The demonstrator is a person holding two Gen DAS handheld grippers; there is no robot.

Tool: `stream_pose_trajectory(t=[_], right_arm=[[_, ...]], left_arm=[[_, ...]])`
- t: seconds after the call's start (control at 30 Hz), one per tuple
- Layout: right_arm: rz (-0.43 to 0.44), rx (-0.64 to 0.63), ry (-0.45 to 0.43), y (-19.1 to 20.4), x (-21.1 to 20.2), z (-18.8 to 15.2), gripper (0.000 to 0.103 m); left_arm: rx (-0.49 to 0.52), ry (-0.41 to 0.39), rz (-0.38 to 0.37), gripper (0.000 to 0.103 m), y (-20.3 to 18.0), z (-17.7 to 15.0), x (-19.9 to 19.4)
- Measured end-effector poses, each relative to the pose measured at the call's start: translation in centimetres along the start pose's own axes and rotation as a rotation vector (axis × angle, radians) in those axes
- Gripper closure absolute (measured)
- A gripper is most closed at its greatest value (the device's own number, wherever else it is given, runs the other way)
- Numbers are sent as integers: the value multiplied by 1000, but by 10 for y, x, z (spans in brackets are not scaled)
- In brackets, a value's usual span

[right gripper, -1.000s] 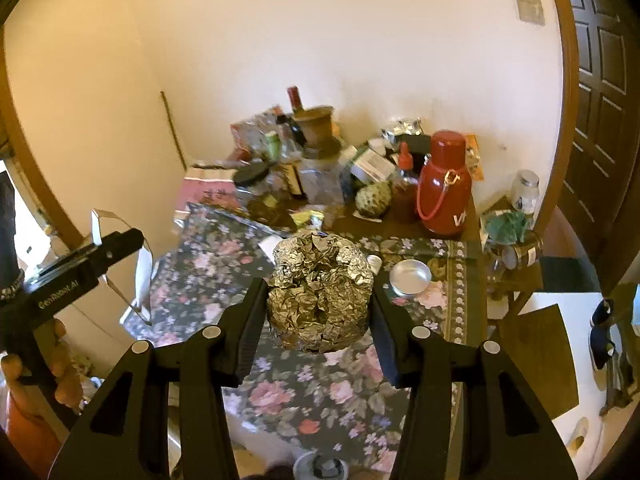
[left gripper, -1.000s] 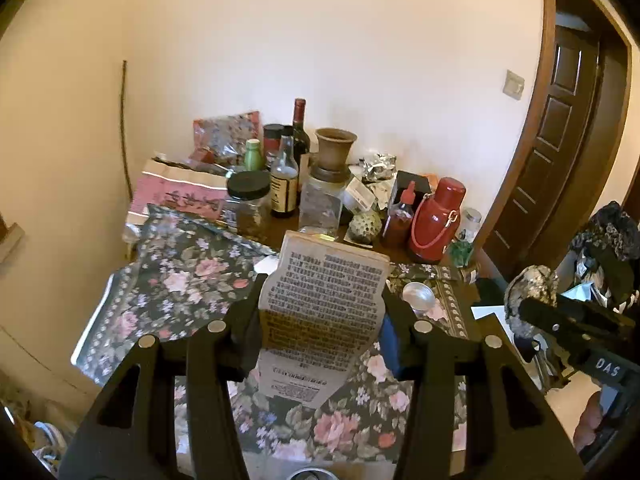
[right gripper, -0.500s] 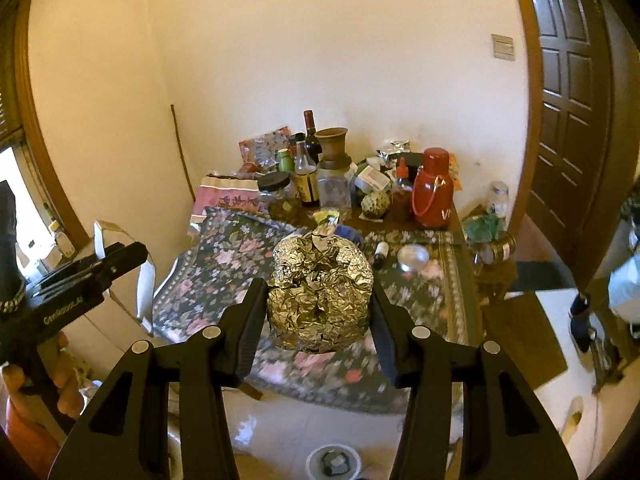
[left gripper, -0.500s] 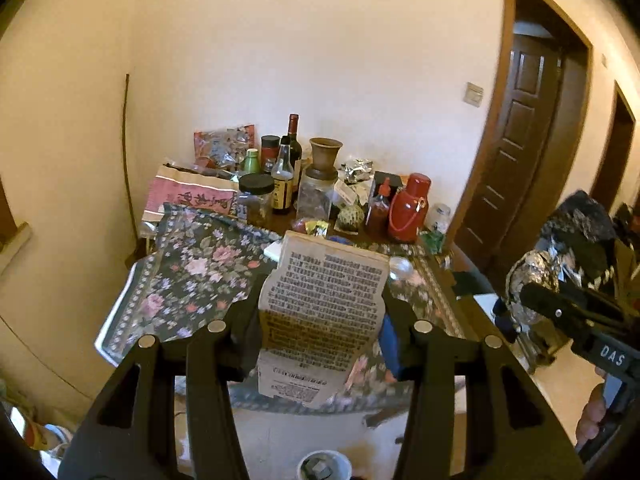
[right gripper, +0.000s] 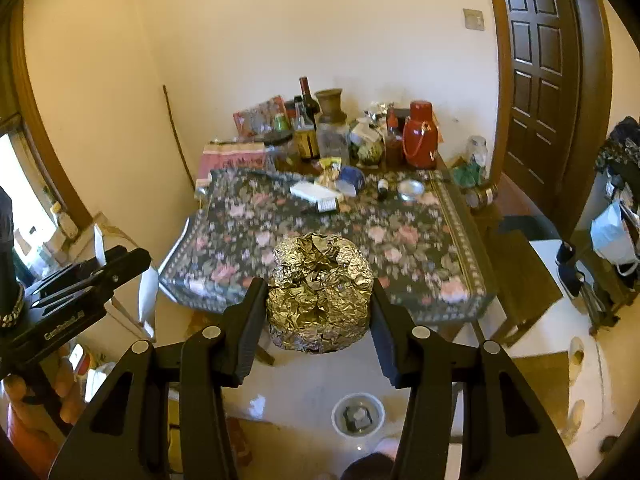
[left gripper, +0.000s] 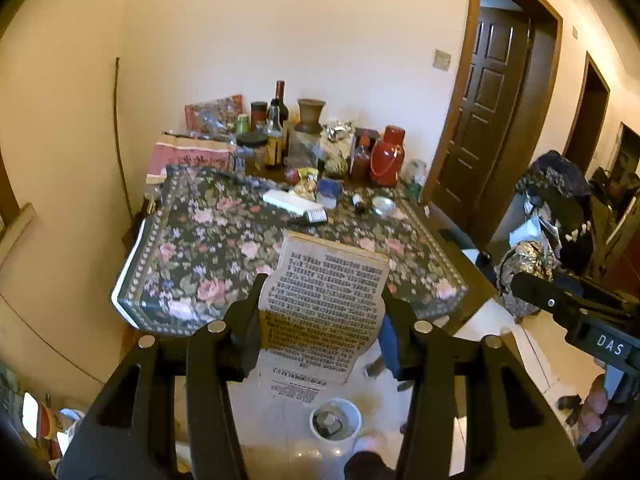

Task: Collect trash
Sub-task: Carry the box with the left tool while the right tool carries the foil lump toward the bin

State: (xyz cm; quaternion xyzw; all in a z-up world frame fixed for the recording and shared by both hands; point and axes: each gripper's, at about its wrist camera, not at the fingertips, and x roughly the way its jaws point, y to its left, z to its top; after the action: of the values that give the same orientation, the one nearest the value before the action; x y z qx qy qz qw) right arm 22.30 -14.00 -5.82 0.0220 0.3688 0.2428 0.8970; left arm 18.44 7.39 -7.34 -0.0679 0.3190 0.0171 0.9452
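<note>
Cream walls and a dark panelled door [right gripper: 536,60] frame your table's floral cloth [left gripper: 224,248] (bottles crowd its far edge). Your left gripper [left gripper: 322,312] pinches a printed paper sheet [left gripper: 326,300], text unreadable; your right gripper [right gripper: 320,312] clamps a crumpled foil ball [right gripper: 320,296], lettered "DAS".

**Left tool clamps printed paper above the floor**

The left tool [left gripper: 322,316] grips a creased printed paper sheet [left gripper: 326,300] between its fingers. Beyond lies the floral-clothed surface [left gripper: 224,248], cluttered with bottles and a red flask [left gripper: 387,156]. At right, the right tool [left gripper: 520,284] carries crumpled foil [left gripper: 524,258].
</note>
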Motion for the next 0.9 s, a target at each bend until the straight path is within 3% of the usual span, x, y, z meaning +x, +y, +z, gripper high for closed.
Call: stream_pose_trajectory(t=[0.37,0.57,0.9], right_arm=[[7,9,135,-25,28,-45,57],[10,7,243,-51,74,-85,57],[19,11,397,-87,159,-156,57]], left_arm=[[-22,132,5,55,-18,-48,33],[-48,265,20,55,-29,-99,87],[-107,402,33,55,-29,-183,183]])
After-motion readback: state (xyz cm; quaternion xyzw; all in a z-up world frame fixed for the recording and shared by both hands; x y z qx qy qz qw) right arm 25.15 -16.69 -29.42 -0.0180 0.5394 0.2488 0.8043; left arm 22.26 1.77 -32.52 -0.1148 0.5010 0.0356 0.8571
